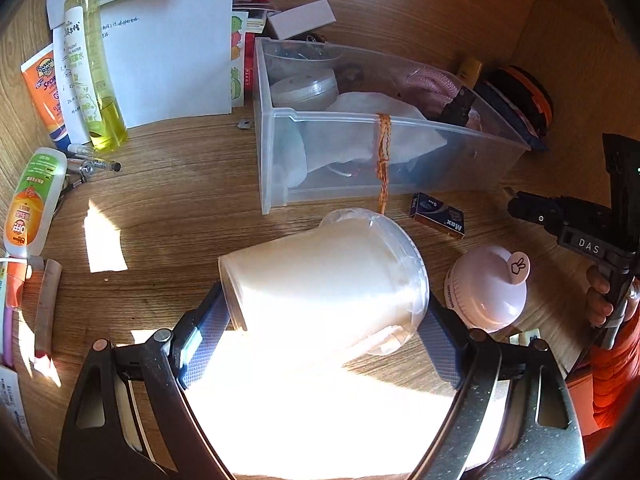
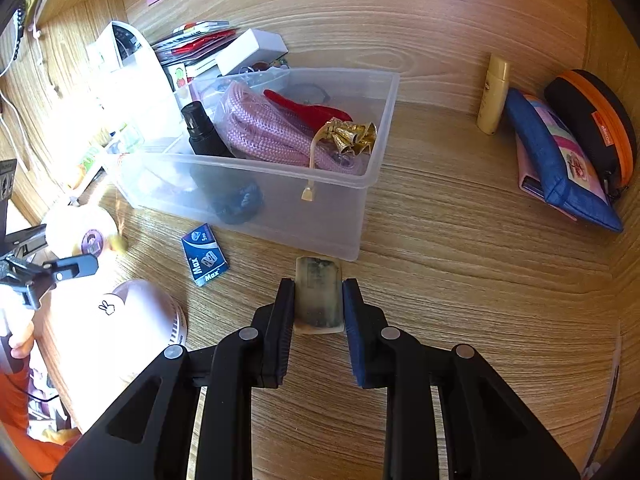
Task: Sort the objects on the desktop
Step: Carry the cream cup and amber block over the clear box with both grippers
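While the left gripper point(image 1: 324, 320) clamps a white jar point(image 1: 320, 280), the right gripper point(image 2: 318, 312) pinches a worn eraser point(image 2: 319, 296) lengthwise, just before the clear bin's point(image 2: 280, 216) near wall

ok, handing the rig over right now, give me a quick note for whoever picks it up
Left tongs: gripping a white lidded cup, lifted in front of the clear bin.
Right tongs: shut on a worn eraser-like block by the bin's near wall.
Done: bin already holds a pink cord, black bottle, gold bells.
Left: bin both held items; blue Max box and pink round case remain on the desk.
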Tool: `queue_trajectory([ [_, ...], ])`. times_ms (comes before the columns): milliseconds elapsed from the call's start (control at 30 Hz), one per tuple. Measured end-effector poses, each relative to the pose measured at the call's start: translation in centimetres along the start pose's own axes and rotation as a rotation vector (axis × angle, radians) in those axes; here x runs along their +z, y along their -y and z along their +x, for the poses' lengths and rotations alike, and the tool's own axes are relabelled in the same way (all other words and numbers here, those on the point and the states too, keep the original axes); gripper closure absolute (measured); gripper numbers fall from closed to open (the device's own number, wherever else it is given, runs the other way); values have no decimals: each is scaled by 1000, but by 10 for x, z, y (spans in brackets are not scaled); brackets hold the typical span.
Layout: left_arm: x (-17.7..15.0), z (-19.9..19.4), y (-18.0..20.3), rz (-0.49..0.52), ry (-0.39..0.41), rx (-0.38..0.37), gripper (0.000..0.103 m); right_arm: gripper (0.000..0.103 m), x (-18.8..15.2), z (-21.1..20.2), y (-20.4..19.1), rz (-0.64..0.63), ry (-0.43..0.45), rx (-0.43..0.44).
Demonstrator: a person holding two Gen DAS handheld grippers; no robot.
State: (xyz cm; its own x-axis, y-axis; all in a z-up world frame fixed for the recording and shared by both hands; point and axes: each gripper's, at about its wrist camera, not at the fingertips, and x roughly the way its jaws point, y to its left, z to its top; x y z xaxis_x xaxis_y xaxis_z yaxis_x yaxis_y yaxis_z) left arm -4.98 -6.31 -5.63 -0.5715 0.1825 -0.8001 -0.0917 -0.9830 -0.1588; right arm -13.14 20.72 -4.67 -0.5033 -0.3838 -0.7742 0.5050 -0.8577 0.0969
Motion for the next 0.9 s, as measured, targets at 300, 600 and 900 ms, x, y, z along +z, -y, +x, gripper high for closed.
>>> queue_trajectory([
  [300, -7, 2, -14, -49, 0, 40, 15, 81, 3, -8, -11, -11, 10, 5],
  [600, 3, -13, -17, -80, 72, 60, 15, 81, 13, -29, -14, 3, 64, 12],
  [900, 31, -32, -7, -61, 158, 53, 15, 81, 23, -43, -10, -1, 122, 6],
])
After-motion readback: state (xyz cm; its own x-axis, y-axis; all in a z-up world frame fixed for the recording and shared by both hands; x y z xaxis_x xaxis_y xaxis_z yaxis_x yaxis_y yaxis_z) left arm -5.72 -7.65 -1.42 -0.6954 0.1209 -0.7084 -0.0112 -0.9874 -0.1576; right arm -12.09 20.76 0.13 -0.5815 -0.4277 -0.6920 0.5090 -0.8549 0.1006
